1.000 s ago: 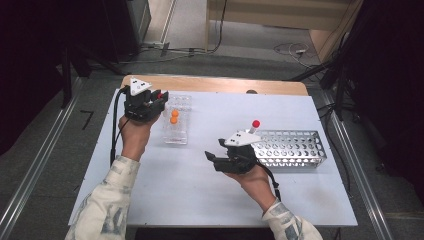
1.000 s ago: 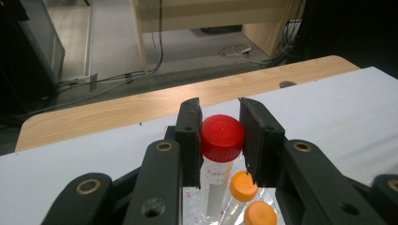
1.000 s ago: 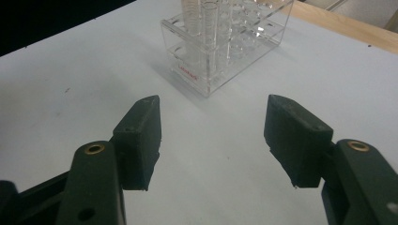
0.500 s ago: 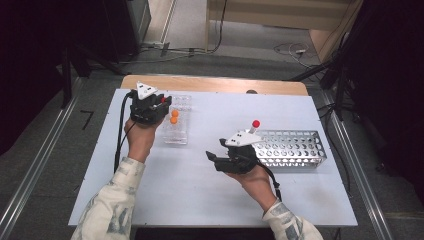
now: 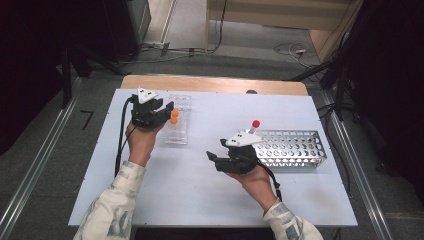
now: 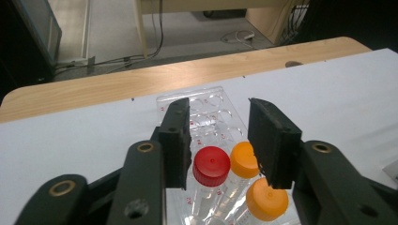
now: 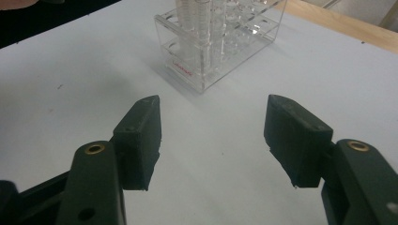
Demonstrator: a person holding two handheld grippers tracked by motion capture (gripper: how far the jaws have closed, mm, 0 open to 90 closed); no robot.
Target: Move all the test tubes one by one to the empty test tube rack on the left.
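Note:
A clear plastic tube rack [image 5: 178, 131] stands at the table's left back. It holds a red-capped tube [image 6: 211, 164] and two orange-capped tubes [image 6: 244, 159]; the orange caps [image 5: 174, 116] show from above. My left gripper [image 5: 167, 112] hangs over the rack's near end. Its jaws have just been opening and stand apart around the red cap, the pads [image 6: 177, 140] not pressing on it. My right gripper [image 5: 212, 156] rests mid-table, open and empty, and points at the clear rack [image 7: 218, 42]. Another red-capped tube [image 5: 256, 123] stands in a metal rack [image 5: 292, 150].
The metal rack lies just right of my right hand, with several empty holes. A wooden strip [image 5: 215, 84] runs along the white table's far edge. Bare table [image 5: 200, 190] spreads between the two forearms and toward the front.
The left gripper's jaws have spread apart over the clear rack, and the left hand has shifted slightly. The right hand and its gripper have stayed put.

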